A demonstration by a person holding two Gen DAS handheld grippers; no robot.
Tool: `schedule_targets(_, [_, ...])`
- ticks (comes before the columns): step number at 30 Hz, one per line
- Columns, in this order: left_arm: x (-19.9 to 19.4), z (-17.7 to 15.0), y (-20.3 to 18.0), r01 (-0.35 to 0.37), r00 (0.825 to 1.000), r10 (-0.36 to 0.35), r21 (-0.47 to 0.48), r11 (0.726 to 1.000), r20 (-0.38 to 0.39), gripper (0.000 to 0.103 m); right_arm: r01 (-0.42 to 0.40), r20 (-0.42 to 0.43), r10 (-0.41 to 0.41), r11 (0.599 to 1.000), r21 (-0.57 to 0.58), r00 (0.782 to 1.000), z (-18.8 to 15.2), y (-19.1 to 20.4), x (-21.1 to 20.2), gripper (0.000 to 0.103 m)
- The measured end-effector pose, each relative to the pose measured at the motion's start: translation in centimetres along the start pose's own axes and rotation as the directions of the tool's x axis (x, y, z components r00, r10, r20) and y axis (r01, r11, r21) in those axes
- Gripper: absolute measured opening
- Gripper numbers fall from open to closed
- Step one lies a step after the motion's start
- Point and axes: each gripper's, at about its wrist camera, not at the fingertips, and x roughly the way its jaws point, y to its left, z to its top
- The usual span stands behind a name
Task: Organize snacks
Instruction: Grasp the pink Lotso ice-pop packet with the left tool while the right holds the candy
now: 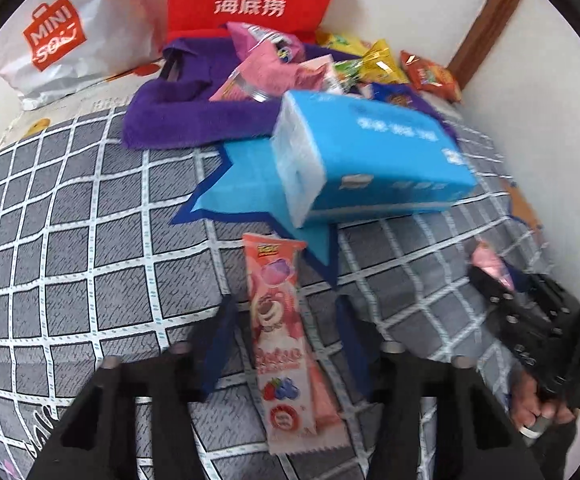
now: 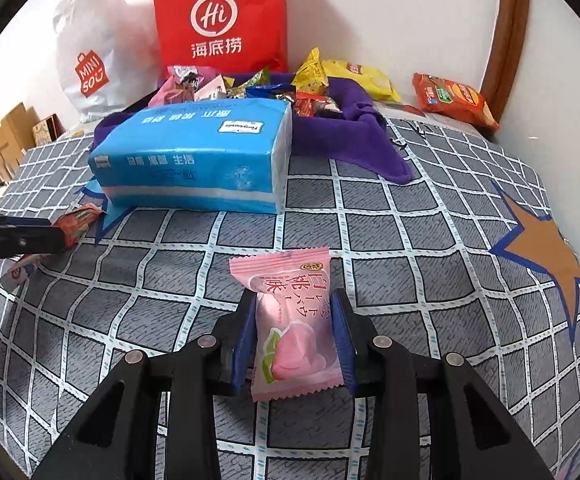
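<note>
Right gripper (image 2: 294, 336) fingers clamp a pink candy packet (image 2: 294, 328); left gripper (image 1: 285, 344) fingers spread wide around a strawberry snack bar (image 1: 281, 344).

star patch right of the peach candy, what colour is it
Orange-brown with a dark blue border, sewn on the grey checked cover; the right wrist view shows it best.

Right claw (image 2: 294, 344) clamped on pink peach snack (image 2: 294, 328), above checked cloth (image 2: 410, 240).
</note>
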Motion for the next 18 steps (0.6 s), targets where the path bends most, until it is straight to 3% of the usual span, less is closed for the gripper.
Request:
schedule_targets(3, [0.3,-0.5,0.0,-0.029,0.999,0.027,0.035,0.999,0.041,0.022,-0.025,-0.005,0.025,1.0,0.009,1.0,0.2,0.1,0.3,0.037])
schedule_targets(7, [0.2,-1.4,-0.2,-0.042,0.994,0.034,0.075,0.996,0.104,0.021,-0.08,-0.004,0.08,0.995,0.059,0.997,0.0,-0.8,0.4,0.04])
schedule_targets(13, [0.1,-2.5,-1.2,-0.107,0.98,0.085,0.116,0.987,0.18,0.024,-0.053,-0.01,0.053,0.998,0.031,0.999,0.1,-0.1,0.5,0.041])
schedule_targets(18, [0.0,-2.5,-0.6,-0.06,0.984,0.041,0.101,0.993,0.176,0.024,-0.085,-0.017,0.085,0.996,0.041,0.996,0.2,-0.4,0.6,0.045])
